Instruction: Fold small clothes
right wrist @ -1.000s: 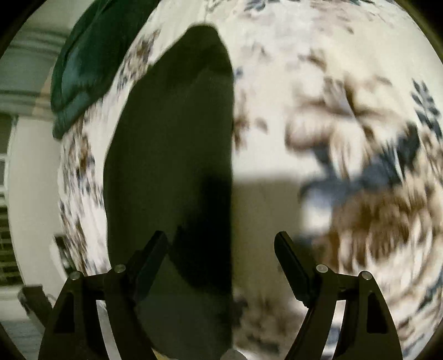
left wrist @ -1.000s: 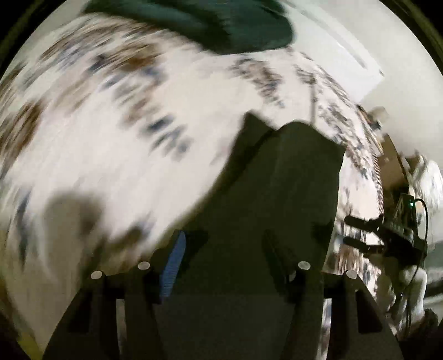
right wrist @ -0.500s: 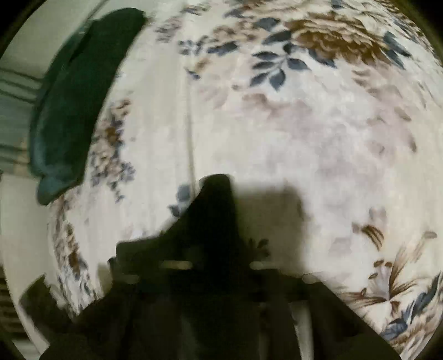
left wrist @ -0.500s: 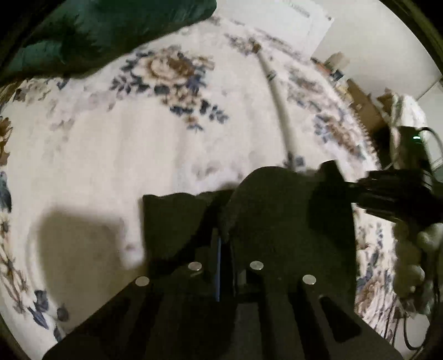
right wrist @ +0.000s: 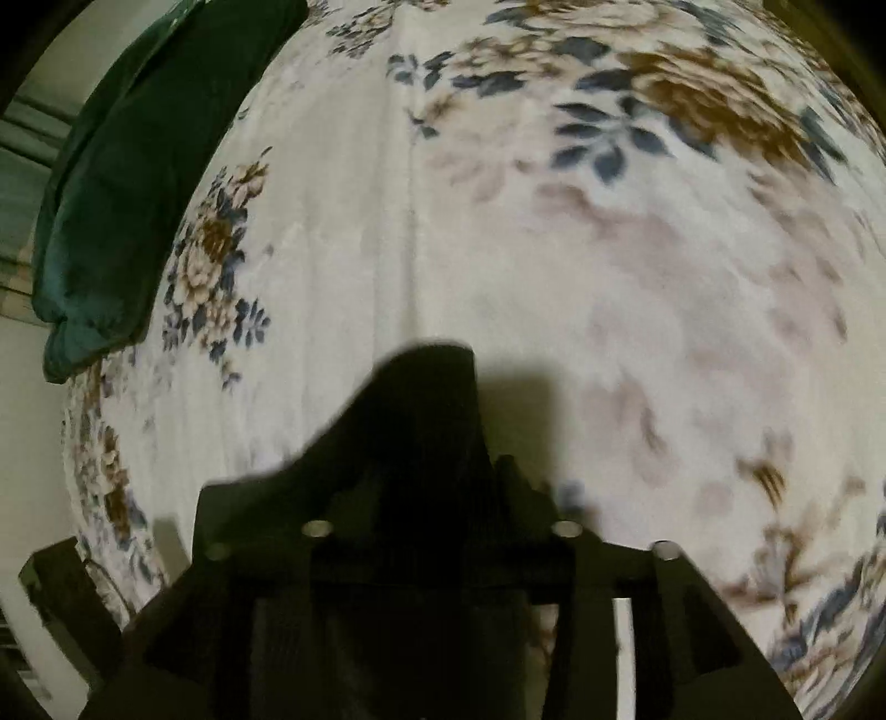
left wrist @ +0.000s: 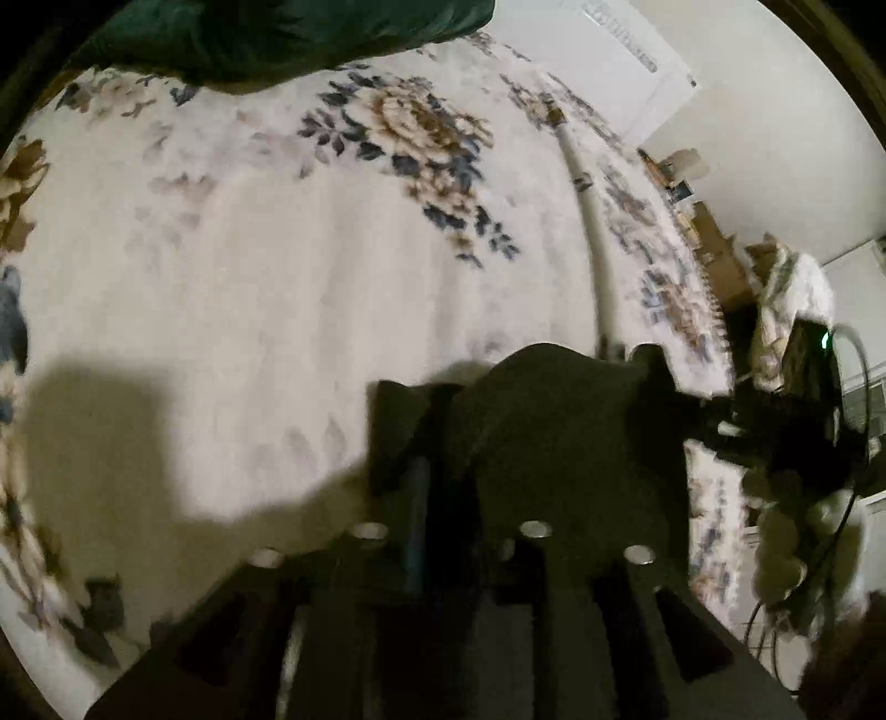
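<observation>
A small black garment (left wrist: 554, 421) lies on the floral bedspread (left wrist: 266, 288), bunched up over the fingers of my left gripper (left wrist: 454, 459). That gripper's jaws are opening, with an edge of the cloth still between them. My right gripper (left wrist: 714, 421) shows at the garment's right edge. In the right wrist view the black garment (right wrist: 426, 399) rises in a peak between the fingers of the right gripper (right wrist: 437, 487). Its jaws are opening too, with cloth between them. Most of both pairs of fingers is lost against the dark cloth.
A dark green cloth (left wrist: 277, 33) lies at the far edge of the bedspread, also seen as the green cloth (right wrist: 122, 183) at the left. A hand (left wrist: 786, 531) and cables sit at the right. Boxes (left wrist: 714, 238) stand by the white wall.
Both grippers swept across the bedspread and closed on the black garment, which bunched up from lying flat. Since half a second ago both pairs of jaws have parted a little.
</observation>
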`<state>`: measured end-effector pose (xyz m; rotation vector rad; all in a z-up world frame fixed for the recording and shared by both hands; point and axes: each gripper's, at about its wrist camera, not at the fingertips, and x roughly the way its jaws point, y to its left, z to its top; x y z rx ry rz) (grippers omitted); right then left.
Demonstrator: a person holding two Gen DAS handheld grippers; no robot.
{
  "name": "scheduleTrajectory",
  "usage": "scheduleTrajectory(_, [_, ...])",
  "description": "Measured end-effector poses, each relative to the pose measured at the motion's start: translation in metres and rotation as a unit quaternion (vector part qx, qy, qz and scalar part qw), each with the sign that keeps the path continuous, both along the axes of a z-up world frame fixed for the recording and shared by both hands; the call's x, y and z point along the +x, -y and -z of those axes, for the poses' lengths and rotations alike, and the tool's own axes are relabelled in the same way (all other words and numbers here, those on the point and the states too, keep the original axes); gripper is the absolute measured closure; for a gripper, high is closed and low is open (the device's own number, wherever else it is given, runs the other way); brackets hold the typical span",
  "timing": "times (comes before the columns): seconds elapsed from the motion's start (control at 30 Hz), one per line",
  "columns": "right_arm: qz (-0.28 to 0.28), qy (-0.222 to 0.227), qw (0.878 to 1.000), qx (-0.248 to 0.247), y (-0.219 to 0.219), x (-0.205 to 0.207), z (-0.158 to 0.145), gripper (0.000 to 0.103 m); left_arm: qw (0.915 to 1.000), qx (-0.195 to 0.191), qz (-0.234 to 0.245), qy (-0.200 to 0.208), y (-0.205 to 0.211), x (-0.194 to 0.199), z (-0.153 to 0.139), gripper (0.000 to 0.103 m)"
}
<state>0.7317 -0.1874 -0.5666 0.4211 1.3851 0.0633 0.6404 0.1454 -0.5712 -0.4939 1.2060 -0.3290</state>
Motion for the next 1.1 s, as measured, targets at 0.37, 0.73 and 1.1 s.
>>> scheduleTrajectory(0.37, [0.008,-0.041,0.997,0.063,0.018,-0.103,0.019,0.043,0.9979,0.053,0.031,-0.020,0.001,-0.034,0.020,0.051])
scheduleTrajectory(0.73, [0.005,-0.053,0.993,0.103,0.021,-0.234,-0.030,0.042,0.9987,-0.025,-0.045,-0.005,-0.048,-0.177,-0.058,0.051])
scheduleTrajectory(1.1, [0.010,-0.203,0.971,0.124,-0.010,-0.482,0.043,0.042,0.9800,0.048,-0.086,-0.173,-0.042,-0.401,0.012,0.050])
